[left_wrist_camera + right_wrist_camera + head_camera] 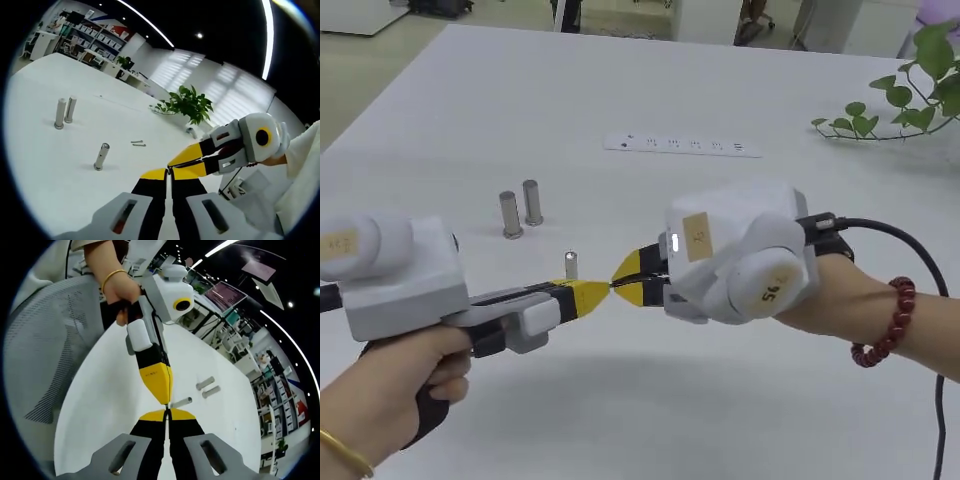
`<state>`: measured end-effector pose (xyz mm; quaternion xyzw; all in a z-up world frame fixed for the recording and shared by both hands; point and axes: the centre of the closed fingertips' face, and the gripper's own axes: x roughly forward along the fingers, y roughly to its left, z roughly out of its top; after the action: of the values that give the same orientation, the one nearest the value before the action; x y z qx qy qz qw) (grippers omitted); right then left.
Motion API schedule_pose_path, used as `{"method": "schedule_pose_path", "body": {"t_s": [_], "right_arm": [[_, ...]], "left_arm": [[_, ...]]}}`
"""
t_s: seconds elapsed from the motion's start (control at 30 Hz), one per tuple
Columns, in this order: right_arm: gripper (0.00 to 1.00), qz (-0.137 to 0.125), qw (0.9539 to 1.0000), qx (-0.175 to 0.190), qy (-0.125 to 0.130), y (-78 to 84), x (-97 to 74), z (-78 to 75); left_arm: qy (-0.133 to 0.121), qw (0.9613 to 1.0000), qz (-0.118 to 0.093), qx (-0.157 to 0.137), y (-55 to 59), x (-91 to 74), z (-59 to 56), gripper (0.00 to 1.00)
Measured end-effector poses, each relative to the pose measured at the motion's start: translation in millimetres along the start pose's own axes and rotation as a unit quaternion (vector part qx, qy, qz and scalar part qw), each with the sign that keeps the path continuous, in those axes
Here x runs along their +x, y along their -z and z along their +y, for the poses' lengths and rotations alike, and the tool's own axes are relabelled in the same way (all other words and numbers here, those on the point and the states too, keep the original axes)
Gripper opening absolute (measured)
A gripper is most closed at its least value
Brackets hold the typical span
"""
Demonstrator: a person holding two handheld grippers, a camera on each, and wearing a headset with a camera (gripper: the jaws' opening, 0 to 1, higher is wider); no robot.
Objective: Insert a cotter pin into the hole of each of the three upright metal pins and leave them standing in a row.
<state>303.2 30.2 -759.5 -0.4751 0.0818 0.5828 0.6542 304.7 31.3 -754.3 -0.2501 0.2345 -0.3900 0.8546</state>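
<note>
Lowest in the head view, the left gripper (592, 293) reaches in from the lower left and the right gripper (628, 283) from centre right. Their yellow tips touch nose to nose just above the table (720, 410). In each gripper view that gripper's own jaws stand together. Whether anything is nipped where the tips meet is too small to tell, though the pose looks like a hand-over or re-grip of a small part. If so, the giving jaws should part only once the taking jaws hold it firmly, near its looped head, with the legs free and pointing forward.

Just beyond the tips, left of centre, the nearest metal pin (571, 265) stands upright, apart from the rest. Its cross hole cannot be made out, so the approach should be slow and square to the hole. The other gripper can steady the shaft against tipping.

Further up and left, the other two metal pins (531, 202) stand upright just beside each other.

In the left gripper view, two thin pieces, probably cotter pins (137, 143), lie on the table right of the nearest pin.

Farthest are a power strip (680, 145) at top centre and a plant (910, 90) at upper right, well apart from the work.
</note>
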Motion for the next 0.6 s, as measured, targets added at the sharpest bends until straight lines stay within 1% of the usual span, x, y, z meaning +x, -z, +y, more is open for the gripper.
{"method": "schedule_pose_path", "body": {"t_s": [0.17, 0.2, 0.3, 0.4, 0.47, 0.6], "right_arm": [[0.02, -0.003, 1.0000, 0.002, 0.001, -0.9, -0.3, 0.8], [0.02, -0.003, 1.0000, 0.007, -0.005, -0.8, 0.1, 2.4], [0.02, -0.005, 0.9999, 0.015, -0.004, -0.8, 0.1, 2.0], [0.03, -0.013, 0.9995, 0.030, -0.002, -1.0, -0.2, 1.4], [0.04, -0.015, 0.9989, 0.044, -0.004, 0.1, -0.7, 1.0], [0.06, -0.021, 0.9973, 0.070, -0.006, 1.1, -2.6, -0.3]], "left_arm": [[0.003, 1.0000, 0.001, 0.005, -0.1, -0.8, -0.9, 0.00], [0.003, 1.0000, 0.002, 0.005, 0.1, -0.9, -1.0, 0.00], [0.002, 1.0000, 0.002, 0.006, 0.5, -1.2, -1.1, 0.00], [0.002, 0.9999, 0.000, 0.012, -0.8, -1.1, -1.1, 0.00], [0.002, 0.9998, 0.001, 0.017, -0.6, -1.3, -0.9, 0.00], [0.001, 0.9989, 0.006, 0.046, 0.7, -2.3, -0.2, 0.00]]}}
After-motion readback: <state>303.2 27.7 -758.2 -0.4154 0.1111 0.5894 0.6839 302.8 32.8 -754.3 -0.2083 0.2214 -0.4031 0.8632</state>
